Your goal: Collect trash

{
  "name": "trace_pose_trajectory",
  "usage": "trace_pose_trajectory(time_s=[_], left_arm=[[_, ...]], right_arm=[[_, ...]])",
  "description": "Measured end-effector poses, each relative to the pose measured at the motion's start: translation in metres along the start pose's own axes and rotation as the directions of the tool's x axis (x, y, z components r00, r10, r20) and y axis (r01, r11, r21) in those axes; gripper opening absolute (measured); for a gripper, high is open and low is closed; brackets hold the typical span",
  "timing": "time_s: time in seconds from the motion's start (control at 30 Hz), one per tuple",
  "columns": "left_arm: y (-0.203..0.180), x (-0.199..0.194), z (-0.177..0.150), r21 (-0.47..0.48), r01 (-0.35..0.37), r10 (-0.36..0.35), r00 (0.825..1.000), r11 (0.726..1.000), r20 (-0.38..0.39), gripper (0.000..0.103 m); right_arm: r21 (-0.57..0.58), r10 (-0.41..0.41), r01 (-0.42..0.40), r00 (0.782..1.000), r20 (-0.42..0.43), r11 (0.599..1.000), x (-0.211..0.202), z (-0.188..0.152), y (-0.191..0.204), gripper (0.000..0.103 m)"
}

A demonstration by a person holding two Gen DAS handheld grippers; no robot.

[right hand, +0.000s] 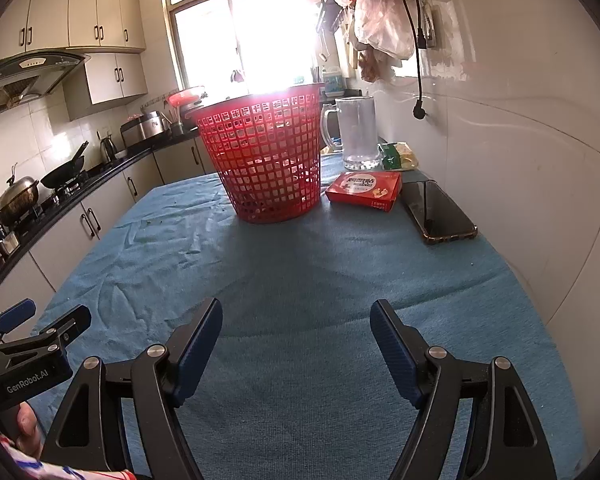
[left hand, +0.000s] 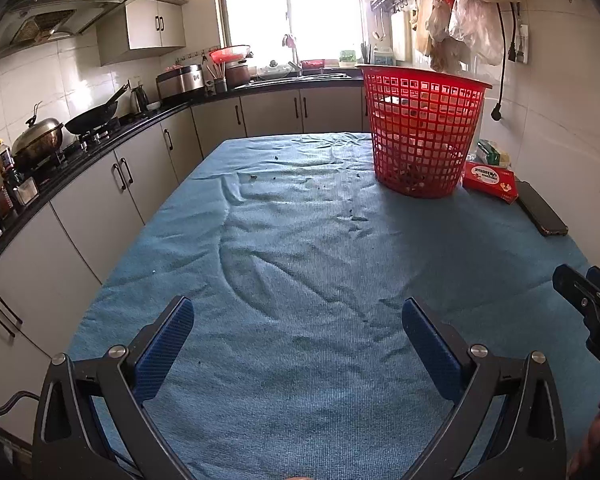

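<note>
A red mesh basket stands upright at the far right of the blue cloth; it also shows in the right wrist view. Dark scraps lie at its bottom. Small dark crumbs are scattered on the cloth left of the basket. My left gripper is open and empty, low over the near cloth. My right gripper is open and empty, beside it on the right. The right gripper's fingers show at the right edge of the left wrist view, and the left gripper shows at the left edge of the right wrist view.
A red box, a black phone, a glass mug and a green packet sit by the right wall. A plug on a cable hangs there. A counter with a wok and pots runs along the left.
</note>
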State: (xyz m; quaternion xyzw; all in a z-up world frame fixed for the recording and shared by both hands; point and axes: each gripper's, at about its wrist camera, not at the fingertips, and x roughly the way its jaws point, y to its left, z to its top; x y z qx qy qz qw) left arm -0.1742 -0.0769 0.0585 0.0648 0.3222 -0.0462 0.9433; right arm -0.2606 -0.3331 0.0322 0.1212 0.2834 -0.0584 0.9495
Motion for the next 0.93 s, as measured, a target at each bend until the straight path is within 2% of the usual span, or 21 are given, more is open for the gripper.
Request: trace_pose_trajectory(time_s=[0.93], left_arm=[[0.003, 0.012, 0.001, 0.008, 0.015, -0.014, 0.999, 1.0, -0.032, 0.103]], right_arm=[[-0.018, -0.004, 0.003, 0.999, -0.045, 1.0, 0.012, -0.003, 0.004, 0.082]])
